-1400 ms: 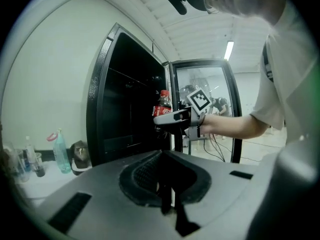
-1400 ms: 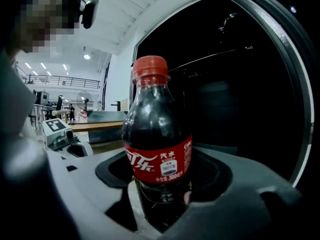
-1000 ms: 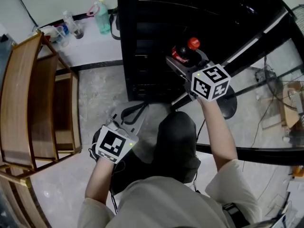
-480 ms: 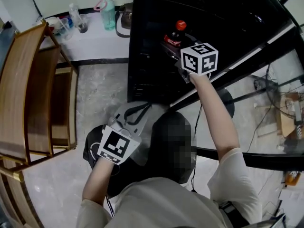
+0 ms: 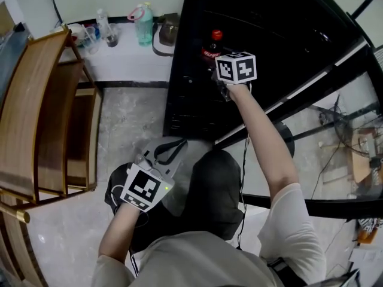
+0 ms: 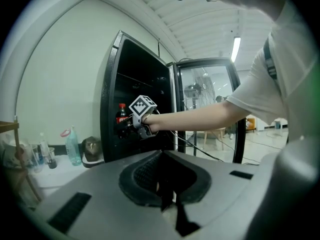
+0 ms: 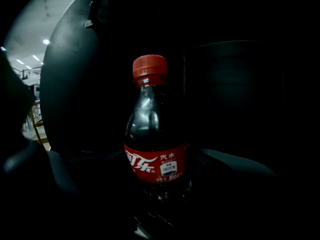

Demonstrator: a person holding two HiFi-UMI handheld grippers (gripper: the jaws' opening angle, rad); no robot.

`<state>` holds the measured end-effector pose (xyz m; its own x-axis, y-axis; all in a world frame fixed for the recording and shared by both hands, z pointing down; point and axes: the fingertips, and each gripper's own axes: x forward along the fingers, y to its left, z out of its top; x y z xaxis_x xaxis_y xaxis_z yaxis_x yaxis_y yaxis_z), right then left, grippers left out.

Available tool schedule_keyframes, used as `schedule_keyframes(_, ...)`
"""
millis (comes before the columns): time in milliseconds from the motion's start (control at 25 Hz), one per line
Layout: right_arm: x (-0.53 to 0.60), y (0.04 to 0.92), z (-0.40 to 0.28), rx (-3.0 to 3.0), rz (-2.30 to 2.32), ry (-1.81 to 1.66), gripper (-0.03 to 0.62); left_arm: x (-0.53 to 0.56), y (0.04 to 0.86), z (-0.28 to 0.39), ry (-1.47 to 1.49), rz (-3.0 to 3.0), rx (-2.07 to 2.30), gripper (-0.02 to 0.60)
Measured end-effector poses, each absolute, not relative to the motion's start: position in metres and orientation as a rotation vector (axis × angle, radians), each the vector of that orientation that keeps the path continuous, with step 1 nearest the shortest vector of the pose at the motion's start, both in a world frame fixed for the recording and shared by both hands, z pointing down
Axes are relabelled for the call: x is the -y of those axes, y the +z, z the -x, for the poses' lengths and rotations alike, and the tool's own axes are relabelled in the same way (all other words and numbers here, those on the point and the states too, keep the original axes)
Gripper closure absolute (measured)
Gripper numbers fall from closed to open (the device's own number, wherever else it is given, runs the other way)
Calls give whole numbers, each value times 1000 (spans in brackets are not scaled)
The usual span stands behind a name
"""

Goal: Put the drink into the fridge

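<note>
A cola bottle [image 5: 213,44] with a red cap and red label stands upright between the jaws of my right gripper [image 5: 214,57], which is shut on its lower body. Bottle and gripper are inside the dark opening of the black fridge [image 5: 191,100]. The right gripper view shows the bottle [image 7: 155,149] close up against the unlit interior, with the right gripper [image 7: 160,199] barely visible in the dark. From the left gripper view the bottle [image 6: 121,115] is just inside the fridge [image 6: 112,84]. My left gripper [image 5: 160,160] hangs low near the person's lap, its jaws together and holding nothing [image 6: 167,204].
The fridge's glass door [image 5: 323,64] stands swung open to the right. A wooden chair [image 5: 42,118] is at the left. On a white ledge [image 5: 122,55] beside the fridge stand a teal bottle [image 5: 143,24], small bottles and a pot [image 5: 167,34].
My right gripper has carried the cola bottle further away and to the left, deeper into the fridge. The left gripper has stayed low in much the same place.
</note>
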<state>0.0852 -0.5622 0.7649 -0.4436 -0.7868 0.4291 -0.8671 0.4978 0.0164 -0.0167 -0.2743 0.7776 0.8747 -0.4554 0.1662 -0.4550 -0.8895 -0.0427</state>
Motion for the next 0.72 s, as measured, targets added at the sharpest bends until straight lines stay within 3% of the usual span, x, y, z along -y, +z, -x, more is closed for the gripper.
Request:
schedule_keyframes(520,575,774,-102,2343,-1458,350,276,274,795,28,-267,3108,-721,572)
schedule_keyframes(720,569,765,-101,2354,-1478,318,212,274,791,35,-257,3103,-721,572)
